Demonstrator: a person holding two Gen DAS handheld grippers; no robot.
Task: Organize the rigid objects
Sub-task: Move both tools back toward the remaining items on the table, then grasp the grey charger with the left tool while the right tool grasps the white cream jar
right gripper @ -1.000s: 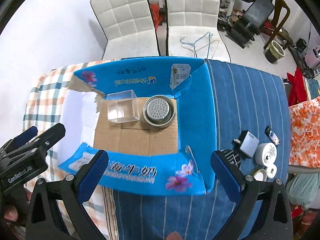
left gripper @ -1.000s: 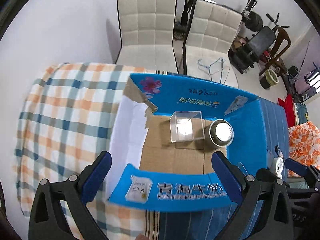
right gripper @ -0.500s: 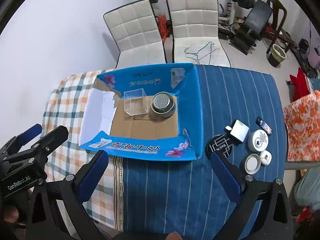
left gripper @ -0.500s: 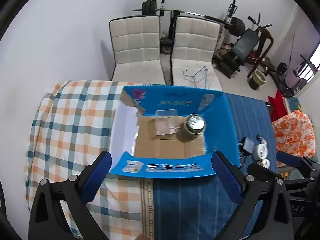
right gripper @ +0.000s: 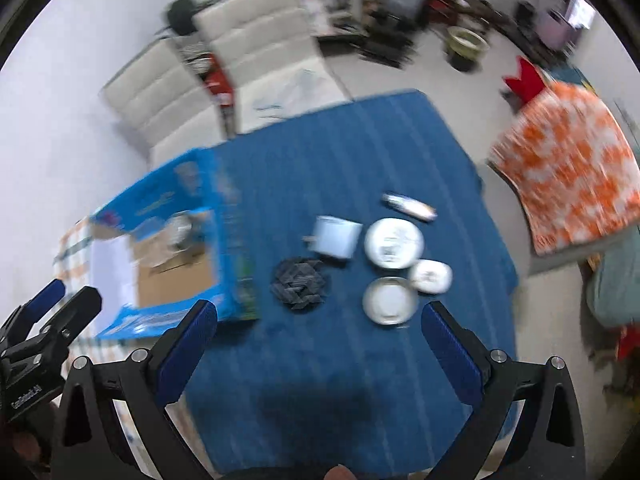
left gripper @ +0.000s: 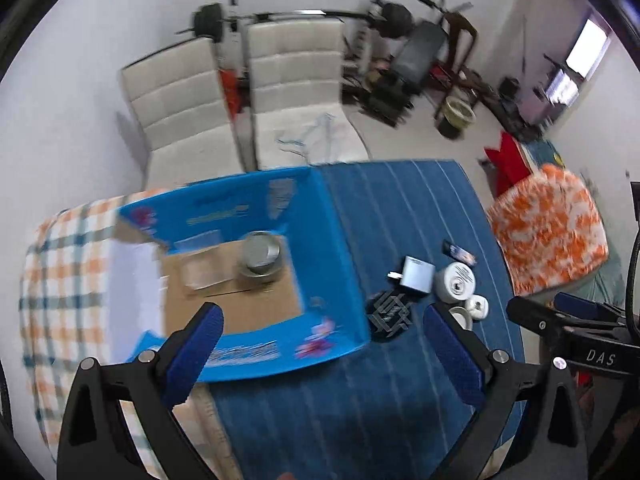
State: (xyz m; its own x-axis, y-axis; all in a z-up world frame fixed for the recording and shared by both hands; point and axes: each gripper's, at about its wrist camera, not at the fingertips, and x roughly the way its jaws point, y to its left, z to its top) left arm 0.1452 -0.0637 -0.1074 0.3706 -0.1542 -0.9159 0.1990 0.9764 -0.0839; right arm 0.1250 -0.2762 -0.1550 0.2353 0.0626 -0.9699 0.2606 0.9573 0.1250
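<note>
We see both sets of jaws spread wide, empty: left gripper (left gripper: 323,334), right gripper (right gripper: 319,330). Right view, off the jaws: black coaster (right gripper: 301,284) at 12, open tin (right gripper: 389,301) at 1, white charger (right gripper: 335,237), round white tin (right gripper: 393,243) and small white case (right gripper: 431,276) beyond. Blue carton (right gripper: 234,240) at 10 on the table (right gripper: 360,360) holds a steel cup (left gripper: 261,253) and clear box (left gripper: 202,274).
</note>
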